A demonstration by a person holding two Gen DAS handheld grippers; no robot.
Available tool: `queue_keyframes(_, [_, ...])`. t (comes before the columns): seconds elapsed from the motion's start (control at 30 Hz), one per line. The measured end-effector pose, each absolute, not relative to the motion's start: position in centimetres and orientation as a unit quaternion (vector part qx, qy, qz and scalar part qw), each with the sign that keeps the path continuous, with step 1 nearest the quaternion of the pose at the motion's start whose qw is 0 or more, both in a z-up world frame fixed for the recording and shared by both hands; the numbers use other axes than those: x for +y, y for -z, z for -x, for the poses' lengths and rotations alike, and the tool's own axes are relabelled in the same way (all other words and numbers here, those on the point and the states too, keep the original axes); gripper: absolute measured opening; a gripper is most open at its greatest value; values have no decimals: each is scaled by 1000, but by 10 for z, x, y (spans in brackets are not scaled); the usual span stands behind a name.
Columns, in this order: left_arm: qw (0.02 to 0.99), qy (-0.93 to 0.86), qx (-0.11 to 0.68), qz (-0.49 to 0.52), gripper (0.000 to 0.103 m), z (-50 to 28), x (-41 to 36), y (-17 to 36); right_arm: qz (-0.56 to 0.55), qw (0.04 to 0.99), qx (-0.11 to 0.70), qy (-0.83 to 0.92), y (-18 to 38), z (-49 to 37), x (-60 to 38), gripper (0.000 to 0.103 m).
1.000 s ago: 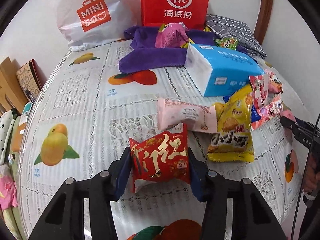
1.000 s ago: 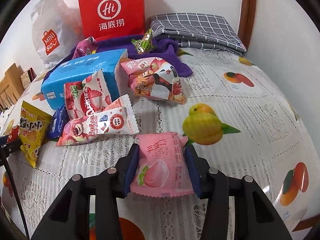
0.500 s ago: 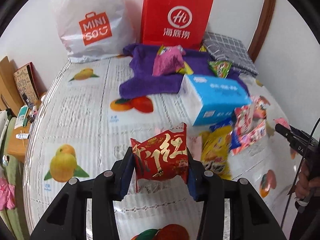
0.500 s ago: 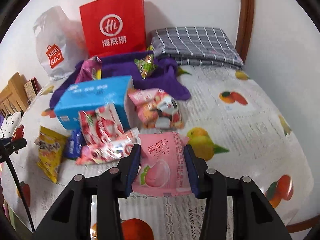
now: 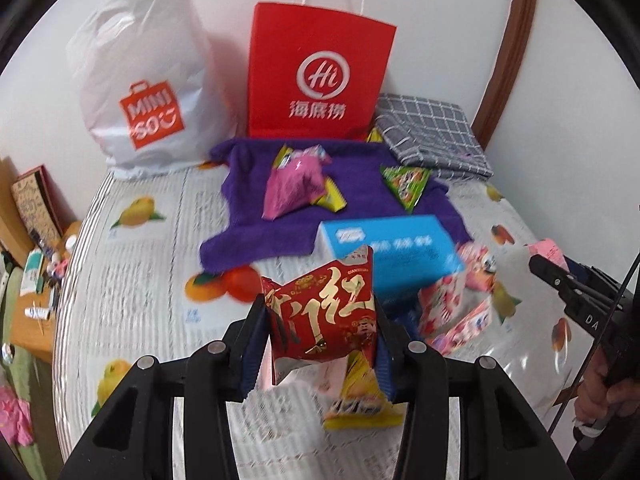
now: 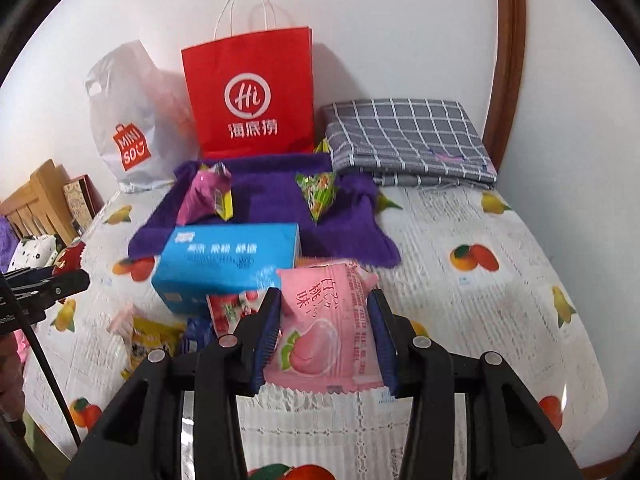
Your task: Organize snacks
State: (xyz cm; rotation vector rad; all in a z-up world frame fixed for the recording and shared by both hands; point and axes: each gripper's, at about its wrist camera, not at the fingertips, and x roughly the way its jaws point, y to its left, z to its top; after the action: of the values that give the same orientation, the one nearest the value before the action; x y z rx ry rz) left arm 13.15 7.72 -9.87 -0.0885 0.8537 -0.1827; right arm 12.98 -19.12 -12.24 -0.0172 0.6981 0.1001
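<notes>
**Two Snack Packets Clamped Above the Surface**

Left tongs (image 5: 320, 336) clamped on a red packet with gold characters (image 5: 324, 316), pads pressing both side edges, packet lifted clear of the fruit-print surface (image 5: 140, 280). Right tongs (image 6: 326, 336) likewise closed on a pink peach packet (image 6: 324, 328), held upright between the blue pads, off the cloth.

Below the red packet, at 6 o'clock: a yellow packet (image 5: 360, 404) lying flat. At 3 o'clock of it: a loose heap of pink and red strawberry packets (image 5: 452, 312), touching one another. Just beyond, at 12 o'clock: a blue tissue pack (image 5: 392, 252), its far side resting on a purple towel (image 5: 248, 232).

On the towel: a magenta packet (image 5: 292, 188) and, at its 3 o'clock, a green triangular packet (image 5: 406, 182), apart.

Farthest, against the wall: a red paper bag (image 5: 316, 76) standing upright at 12 o'clock, a white plastic bag (image 5: 144, 92) at 10 o'clock, a folded grey checked cloth (image 5: 428, 132) at 2 o'clock.
</notes>
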Motion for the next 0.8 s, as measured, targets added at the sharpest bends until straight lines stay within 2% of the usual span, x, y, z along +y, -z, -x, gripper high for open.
queue_keyframes(0.37, [911, 110, 397, 34, 44, -176, 56, 64, -1, 943, 329, -52, 98, -166, -186, 43])
queue_keyframes(0.8, [910, 126, 393, 34, 44, -241, 49, 53, -7, 945, 321, -56, 85, -226, -181, 43])
